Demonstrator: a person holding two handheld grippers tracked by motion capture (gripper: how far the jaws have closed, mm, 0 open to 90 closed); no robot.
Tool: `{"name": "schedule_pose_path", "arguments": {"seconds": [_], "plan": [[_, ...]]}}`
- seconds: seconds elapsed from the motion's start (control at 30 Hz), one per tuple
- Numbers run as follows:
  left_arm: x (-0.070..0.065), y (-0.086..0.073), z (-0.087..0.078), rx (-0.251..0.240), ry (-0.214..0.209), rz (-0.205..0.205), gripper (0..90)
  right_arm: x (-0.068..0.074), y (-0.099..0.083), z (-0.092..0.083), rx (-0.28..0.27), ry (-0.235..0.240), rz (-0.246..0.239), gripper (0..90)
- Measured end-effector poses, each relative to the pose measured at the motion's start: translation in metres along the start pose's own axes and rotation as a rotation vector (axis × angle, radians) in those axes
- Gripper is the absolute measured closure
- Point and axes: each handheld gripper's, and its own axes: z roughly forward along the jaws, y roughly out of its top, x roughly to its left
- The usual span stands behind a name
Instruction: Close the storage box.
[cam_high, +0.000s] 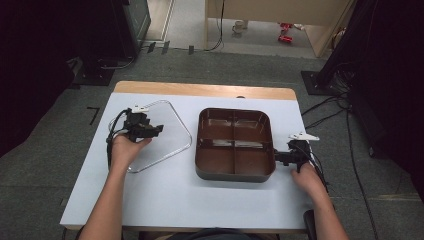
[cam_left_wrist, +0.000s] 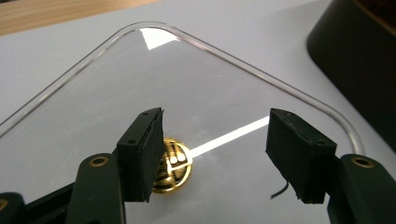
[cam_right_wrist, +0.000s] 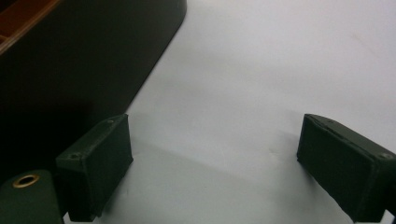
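On the left of the white table top (cam_high: 165, 190), the left gripper (cam_high: 156, 128) hangs over the clear plastic lid (cam_high: 172, 132), which lies flat on the table just left of the brown tray. In the left gripper view its two black jaws stand apart above the lid (cam_left_wrist: 196, 88), with nothing pinched between them; a gold reflection glints on the plastic by one jaw. The lid's rounded far corner points toward the bare wooden strip (cam_high: 200, 90) at the table's far edge.

In the middle sits the brown compartment tray (cam_high: 235, 172), a dark, rounded-corner box split into four sections, close beside the lid but apart from it.

At the right, the right gripper (cam_high: 276, 156) rests level on the table with its tips just at the tray's right wall. In the right gripper view its jaws are spread wide over bare table, gripping nothing, and the tray's dark outer wall (cam_right_wrist: 84, 60) rises beside one jaw
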Motion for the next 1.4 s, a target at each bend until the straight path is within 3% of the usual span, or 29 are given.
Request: {"name": "schedule_pose_path", "arguments": {"seconds": [0.13,0.27,0.37,0.5,0.6,1.0,1.13,1.4], "plan": [[0.006,-0.004,0.004,0.009,0.035,0.004,38.0,0.000,0.000,0.000,0.000,0.000,0.000,9.8],[0.016,-0.012,0.010,0.020,0.035,-0.056,39.8,0.000,0.000,0.000,0.000,0.000,0.000,9.8],[0.018,-0.016,0.012,0.029,0.055,-0.050,41.3,0.000,0.000,0.000,0.000,0.000,0.000,9.7],[0.021,-0.018,0.015,0.032,0.056,-0.061,46.3,0.000,0.000,0.000,0.000,0.000,0.001,9.8],[0.024,-0.022,0.018,0.043,0.031,-0.088,47.8,0.000,0.000,0.000,0.000,0.000,0.001,9.8],[0.019,-0.024,0.020,0.028,0.034,-0.036,58.6,0.000,0.000,0.000,-0.001,0.000,0.001,9.8],[0.022,-0.023,0.019,0.034,0.013,-0.064,59.2,0.000,0.000,0.000,0.000,0.000,0.001,9.7],[0.023,-0.018,0.017,0.055,0.030,-0.071,59.4,0.000,0.000,0.000,0.000,0.000,0.002,9.8]]}}
